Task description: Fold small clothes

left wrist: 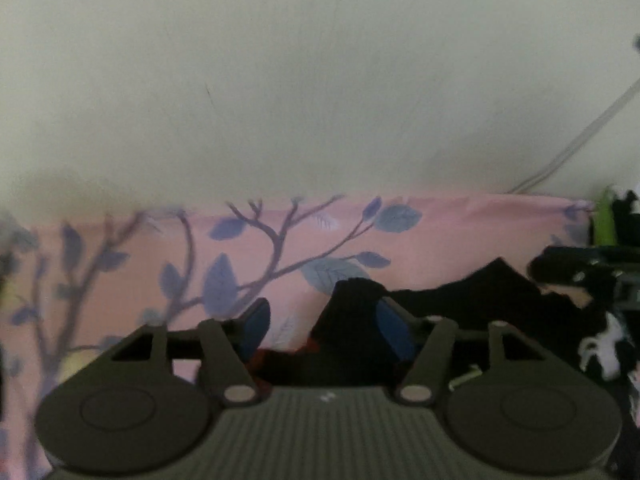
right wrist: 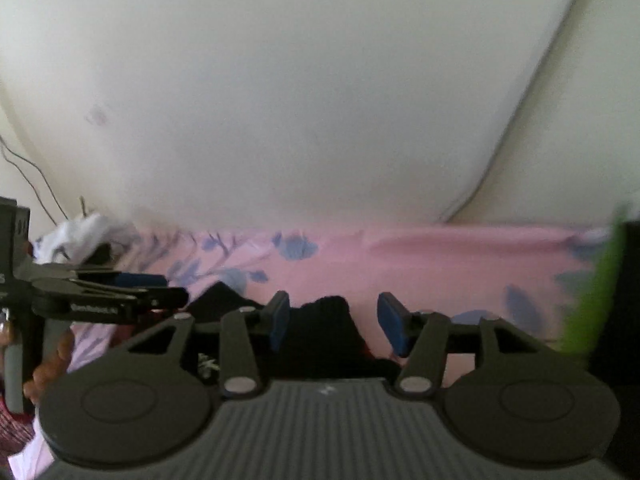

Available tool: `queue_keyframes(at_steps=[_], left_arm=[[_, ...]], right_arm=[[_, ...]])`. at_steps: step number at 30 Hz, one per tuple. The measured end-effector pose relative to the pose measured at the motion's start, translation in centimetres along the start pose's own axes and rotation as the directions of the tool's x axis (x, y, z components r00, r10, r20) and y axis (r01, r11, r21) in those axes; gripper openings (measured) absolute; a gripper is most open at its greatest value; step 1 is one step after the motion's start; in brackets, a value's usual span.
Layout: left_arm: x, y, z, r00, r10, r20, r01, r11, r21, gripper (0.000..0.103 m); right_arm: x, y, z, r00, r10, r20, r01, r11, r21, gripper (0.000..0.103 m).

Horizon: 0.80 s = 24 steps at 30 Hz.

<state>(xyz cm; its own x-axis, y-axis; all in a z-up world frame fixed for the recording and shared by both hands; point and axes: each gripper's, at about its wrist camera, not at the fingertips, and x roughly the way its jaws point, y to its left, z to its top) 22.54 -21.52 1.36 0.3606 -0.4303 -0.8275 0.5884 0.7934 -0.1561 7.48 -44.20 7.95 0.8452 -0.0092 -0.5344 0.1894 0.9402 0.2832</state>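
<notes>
A black garment (left wrist: 448, 300) lies rumpled on the pink leaf-print sheet (left wrist: 120, 280). My left gripper (left wrist: 325, 330) stands open over its left end; a raised fold of the cloth sits by the right blue pad (left wrist: 394, 334), and the left pad is clear of it. In the right wrist view the same black garment (right wrist: 320, 328) bunches up between the blue pads of my right gripper (right wrist: 336, 324), which is open, the pads not pressing it. The left gripper (right wrist: 172, 286) shows side-on at the left, held by a person's hand (right wrist: 52, 360).
A cream wall (left wrist: 320, 80) rises right behind the sheet, with a white cable (left wrist: 580, 144) down it. A green and black object (right wrist: 596, 288) stands at the right. White cloth (right wrist: 80, 236) lies at the back left, and a black-and-white garment (left wrist: 604, 340) at the right.
</notes>
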Motion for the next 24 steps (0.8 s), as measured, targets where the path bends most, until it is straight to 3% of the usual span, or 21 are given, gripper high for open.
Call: queue_keyframes(at_steps=[2, 3, 4, 5, 6, 10, 14, 18, 21, 24], left_arm=[[1.2, 0.2, -0.3, 0.999, -0.028, -0.018, 0.028, 1.0, -0.014, 0.065], [1.1, 0.1, -0.6, 1.0, -0.028, 0.006, 0.028, 1.0, -0.001, 0.059], [1.1, -0.1, -0.8, 0.999, -0.029, 0.014, 0.029, 0.999, 0.022, 0.036], [1.0, -0.4, -0.9, 0.999, -0.025, 0.023, 0.024, 0.999, 0.046, 0.021], [0.7, -0.5, -1.0, 0.999, -0.049, 0.02, 0.048, 0.998, 0.047, 0.015], [-3.2, -1.5, -1.6, 0.995, -0.063, 0.08, 0.059, 0.997, 0.053, 0.012], [-11.2, -2.6, -5.0, 0.968, -0.139, 0.207, 0.12, 0.988, 0.101, 0.012], [-19.1, -3.9, -11.5, 0.93, -0.202, 0.308, 0.153, 0.972, 0.176, 0.012], [-22.5, -4.8, -17.1, 0.911, -0.247, 0.331, 0.182, 0.959, 0.217, 0.012], [-23.4, -5.6, -22.8, 0.912, -0.269, 0.31, 0.2, 0.951, 0.237, 0.012]], right_arm=[[2.4, -0.5, 0.0, 0.999, 0.002, -0.051, -0.002, 1.0, -0.006, 0.053], [3.4, -0.6, 0.0, 0.997, -0.001, -0.076, 0.001, 1.0, -0.005, 0.053], [4.0, -0.7, -0.1, 0.996, 0.012, -0.092, -0.012, 1.0, 0.0, 0.052], [3.9, -0.7, -0.2, 0.996, 0.031, -0.078, -0.033, 0.999, -0.015, 0.027], [3.9, -0.6, -0.3, 0.995, 0.053, -0.087, -0.056, 0.998, -0.022, 0.005], [0.9, 1.1, -0.7, 0.998, 0.057, -0.003, -0.057, 0.996, -0.07, 0.005], [-6.9, 4.8, -2.4, 0.989, 0.097, 0.115, -0.076, 0.983, -0.169, 0.004], [-15.1, 8.2, -7.0, 0.973, 0.129, 0.191, -0.073, 0.957, -0.28, 0.004], [-19.8, 9.6, -11.9, 0.967, 0.136, 0.216, -0.062, 0.945, -0.32, 0.004], [-22.7, 10.4, -17.8, 0.969, 0.114, 0.22, -0.031, 0.938, -0.346, 0.004]])
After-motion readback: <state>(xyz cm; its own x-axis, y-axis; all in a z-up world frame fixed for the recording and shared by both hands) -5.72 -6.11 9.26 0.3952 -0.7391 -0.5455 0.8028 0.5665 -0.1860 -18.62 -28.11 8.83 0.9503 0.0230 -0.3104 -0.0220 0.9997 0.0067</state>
